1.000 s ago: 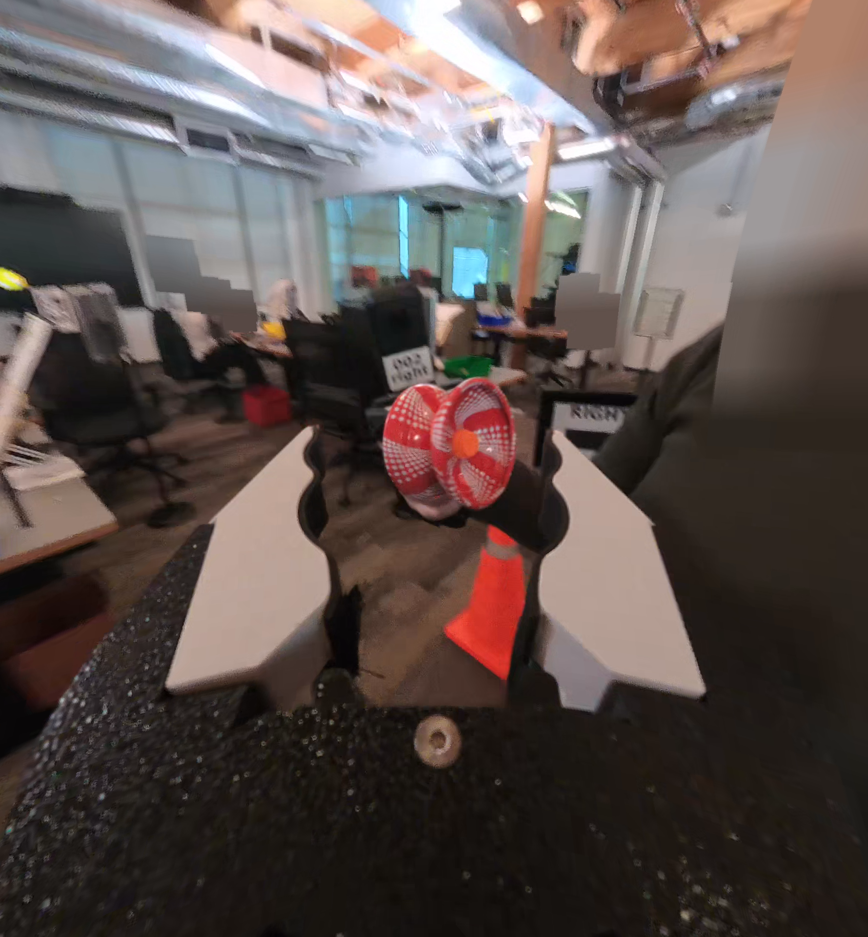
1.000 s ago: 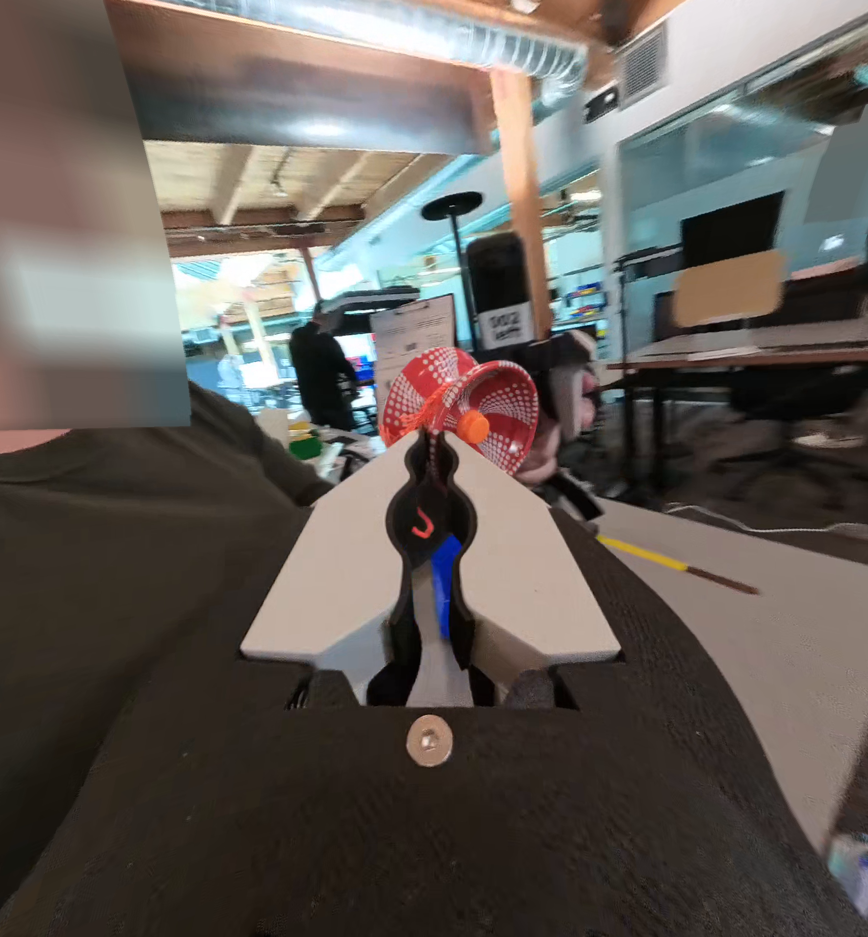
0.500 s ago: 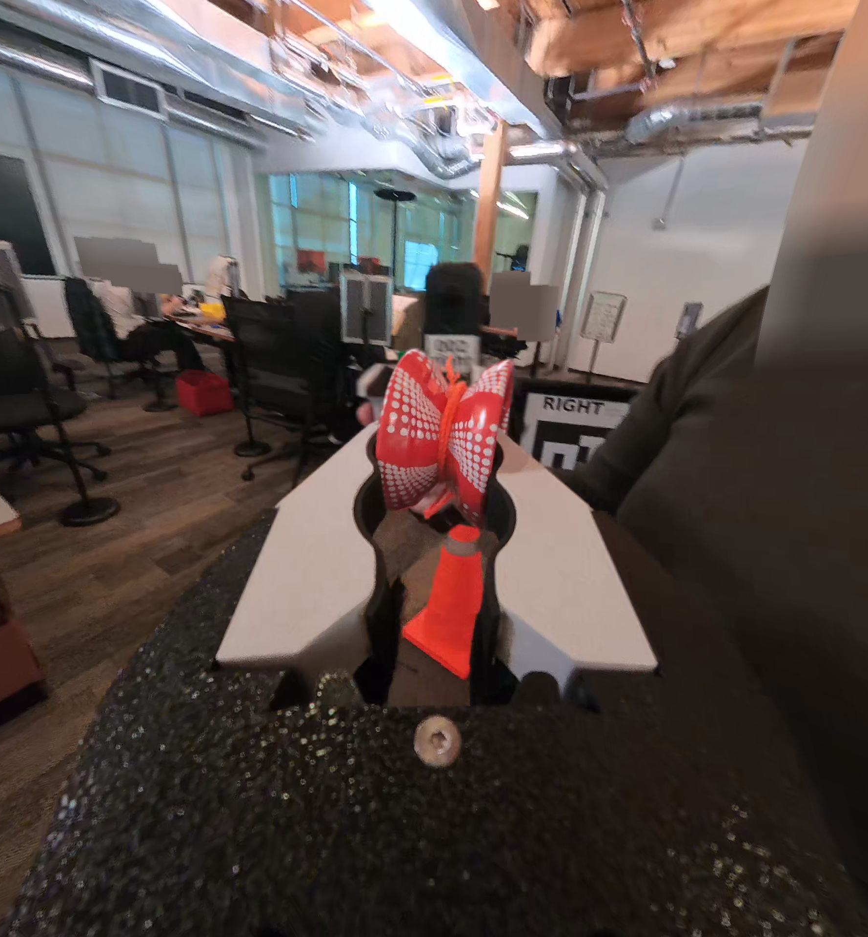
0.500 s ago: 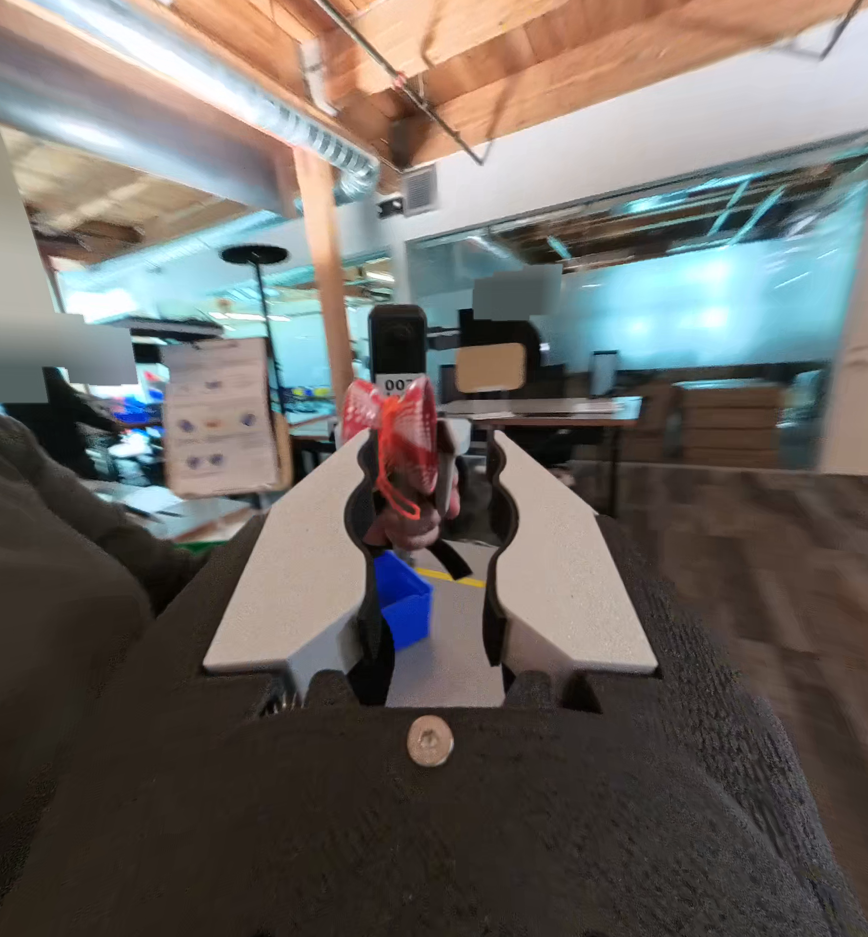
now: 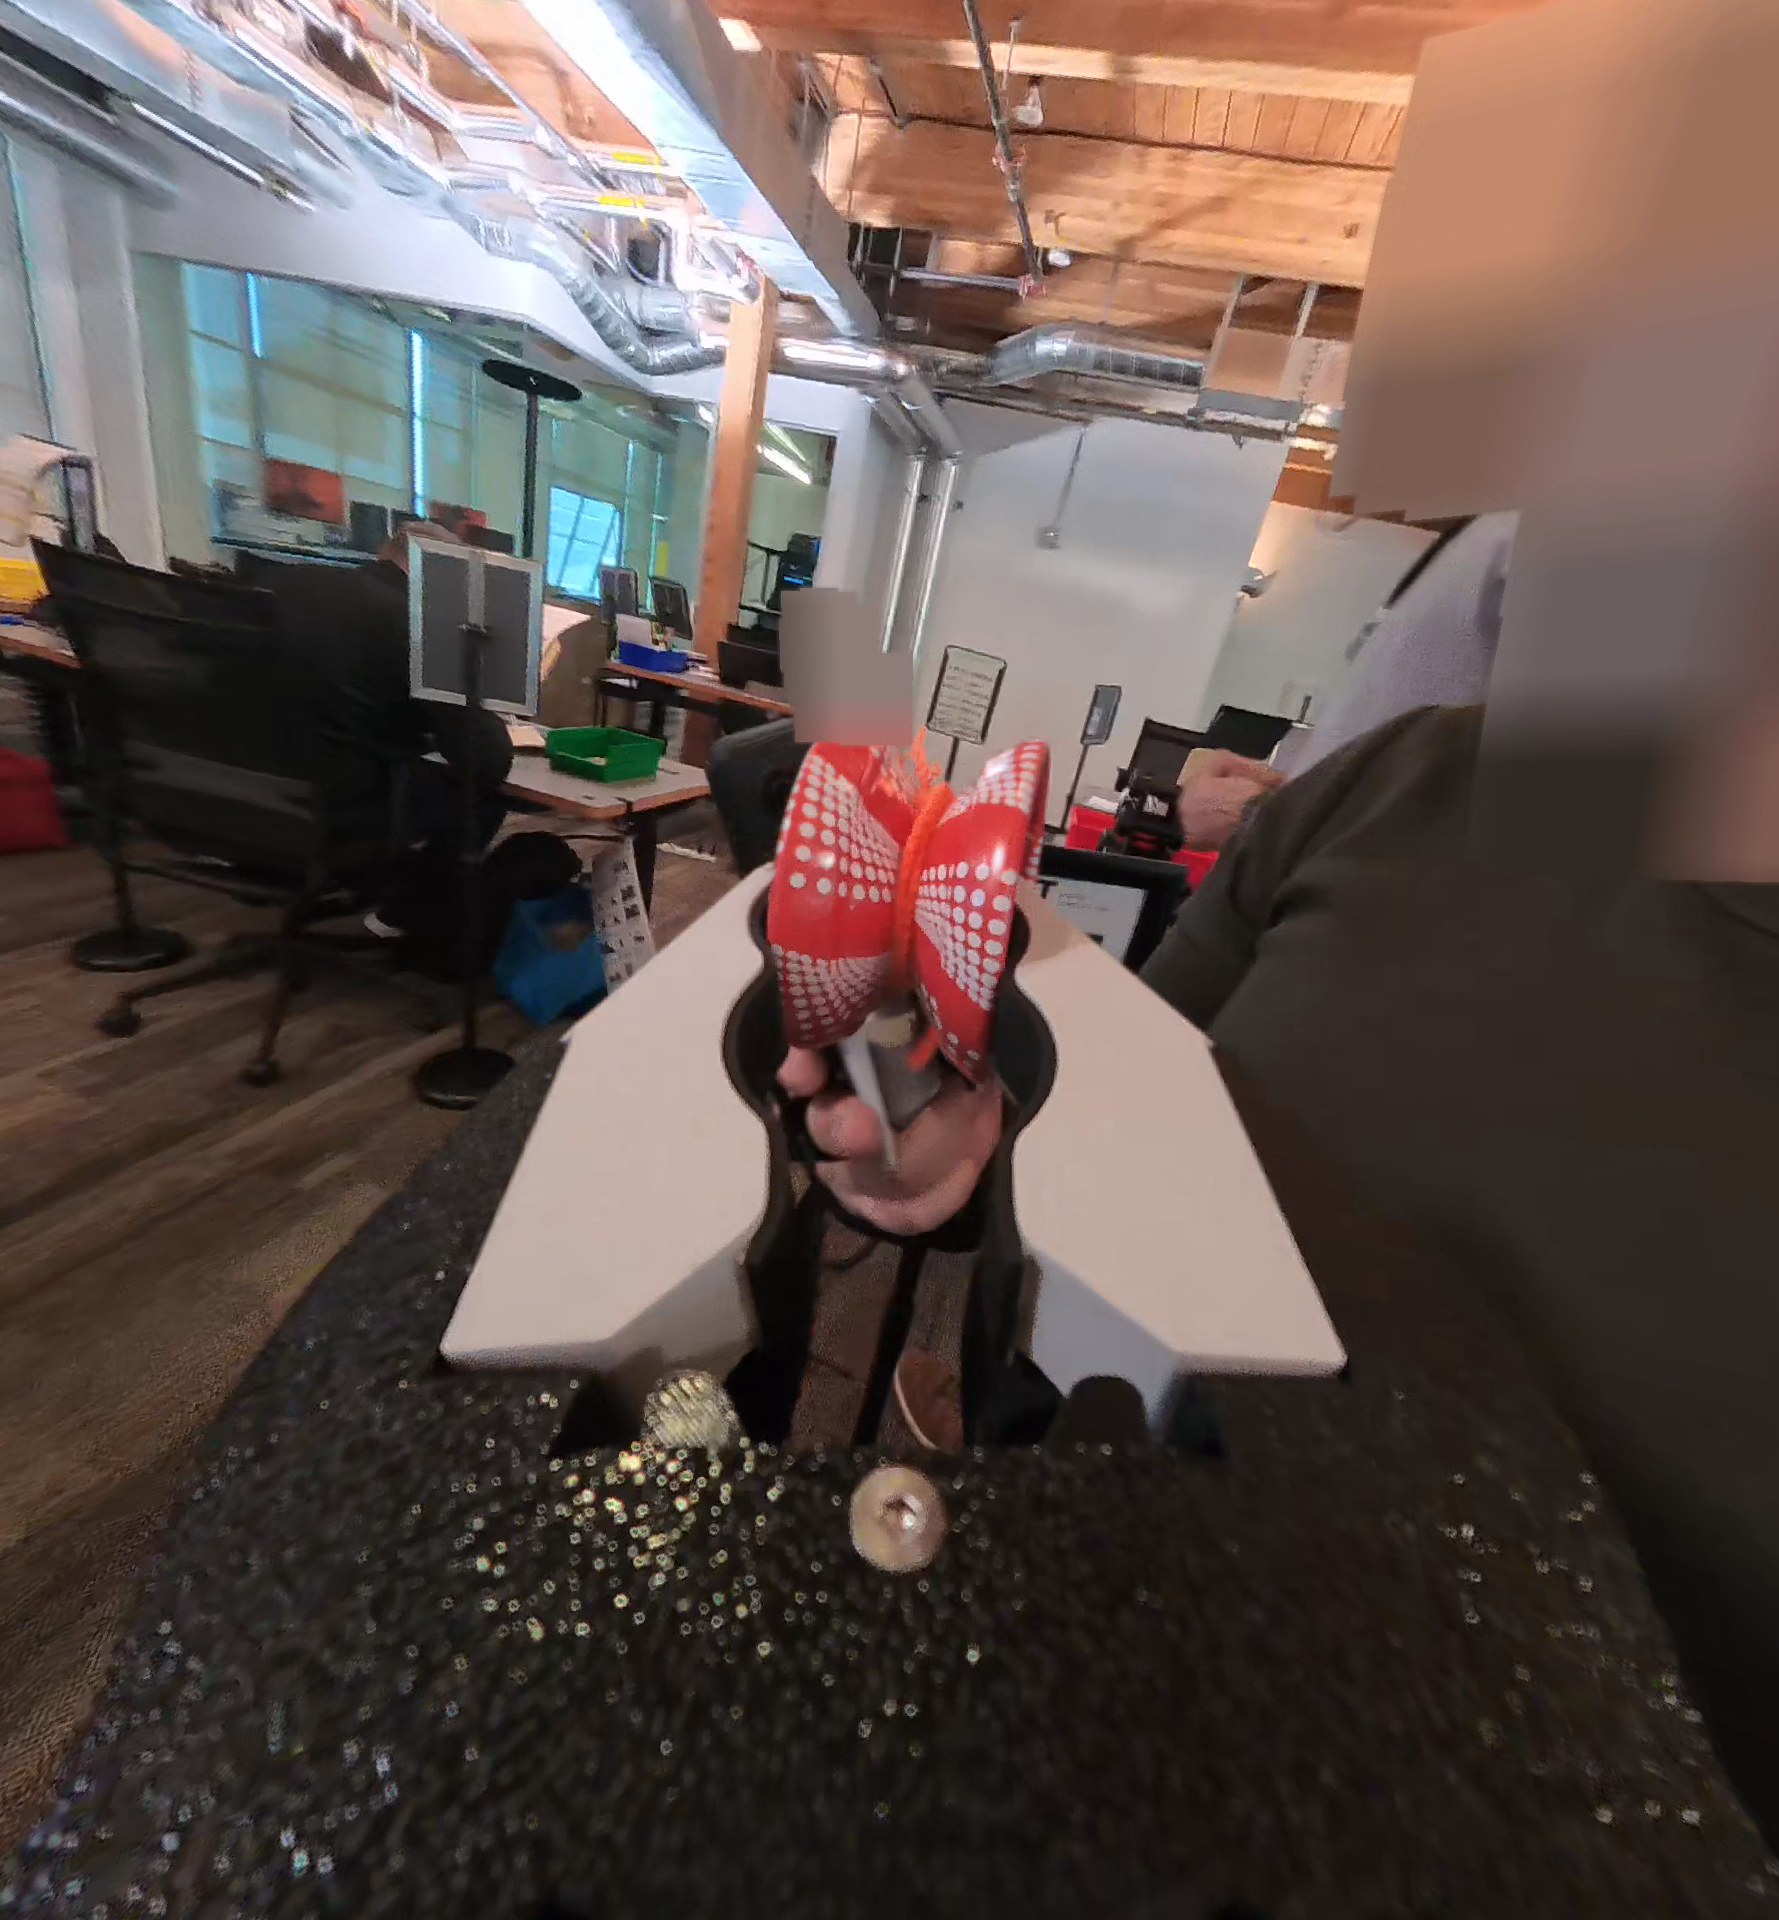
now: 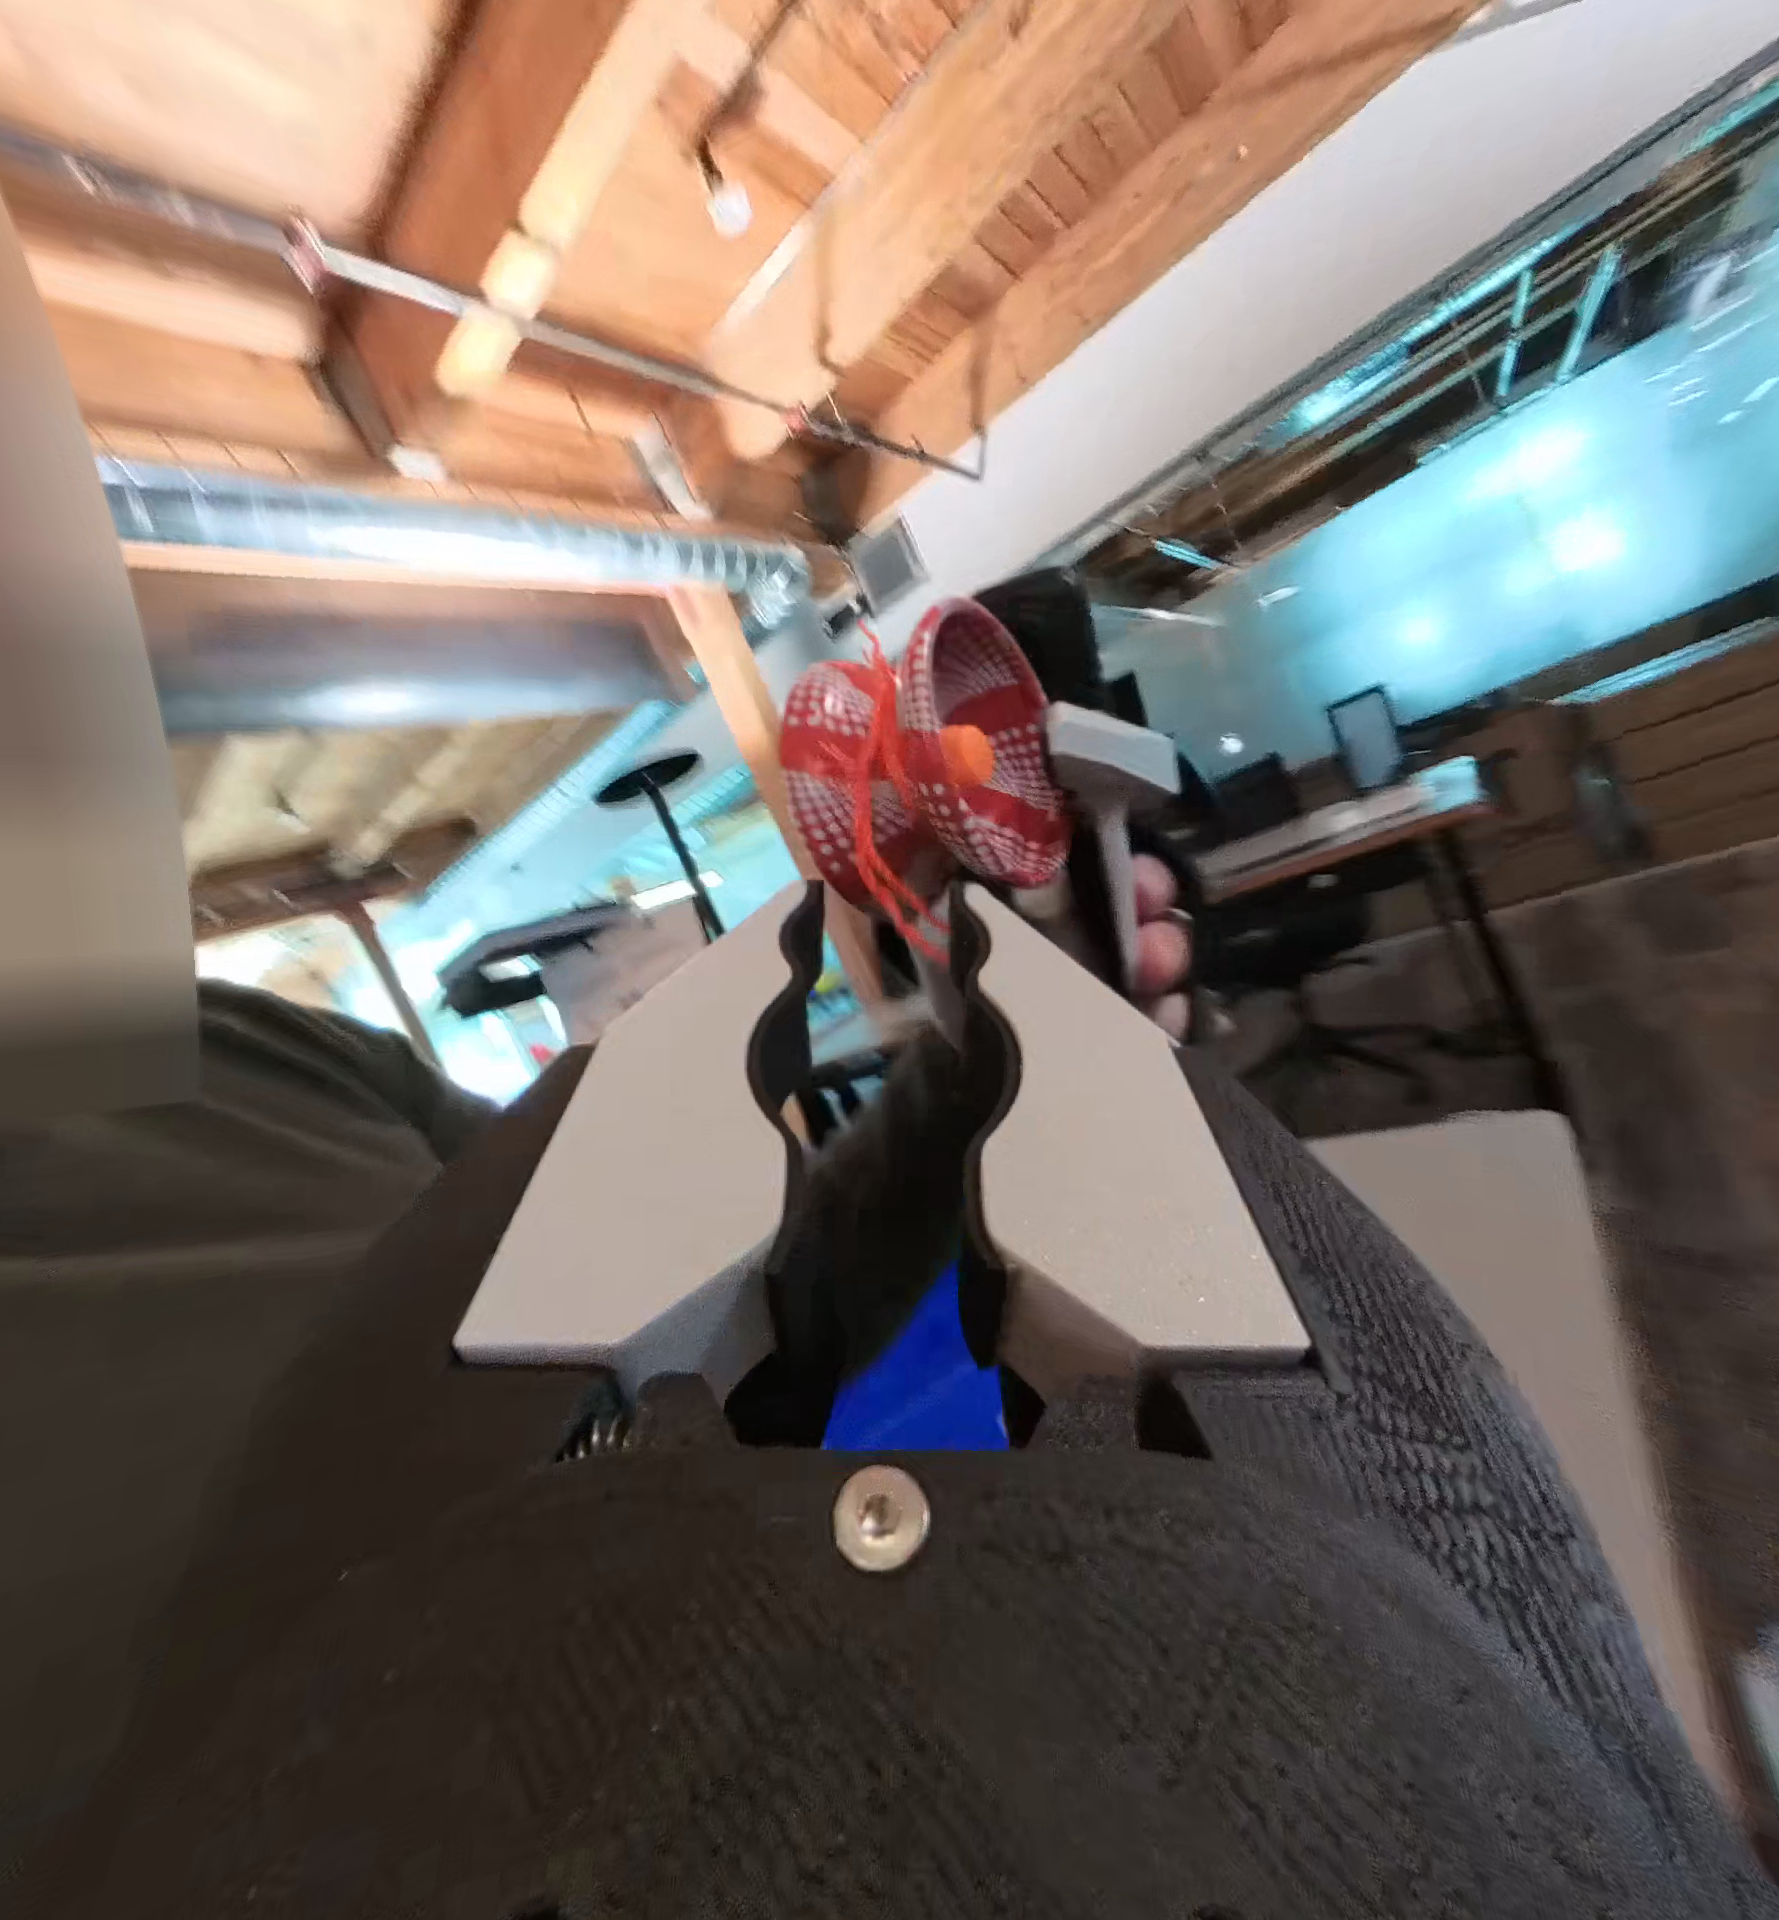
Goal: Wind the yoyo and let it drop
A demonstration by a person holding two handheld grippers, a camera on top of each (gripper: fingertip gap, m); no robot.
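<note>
**Yoyo, red plastic with white dots, clamped up in the air**

Yoyo (image 5: 843,914) sits between the tips of the left gripper (image 5: 897,920). Its grey fingers (image 5: 656,1122) are closed on the two outer faces, and the groove points back at the camera. Thin orange string (image 5: 911,883) is wound in that groove, with a frayed end sticking up on top. Just below the yoyo a person's hand (image 5: 895,1164) holds a grey part. Off to the left, well behind, stand a black office chair (image 5: 189,707) and a green bin (image 5: 604,753) on a surface (image 5: 594,792).

From the right wrist view, the yoyo (image 6: 1010,821) hangs just beyond the tips of the right gripper (image 6: 885,920), tilted. One grey finger (image 6: 1108,753) of the left gripper presses against its far cup. The right fingers (image 6: 656,1164) stand apart. The string (image 6: 872,842) trails in loops from the groove towards the right-hand tip; whether it touches there I cannot tell. A hand (image 6: 1160,935) shows behind the yoyo.
</note>
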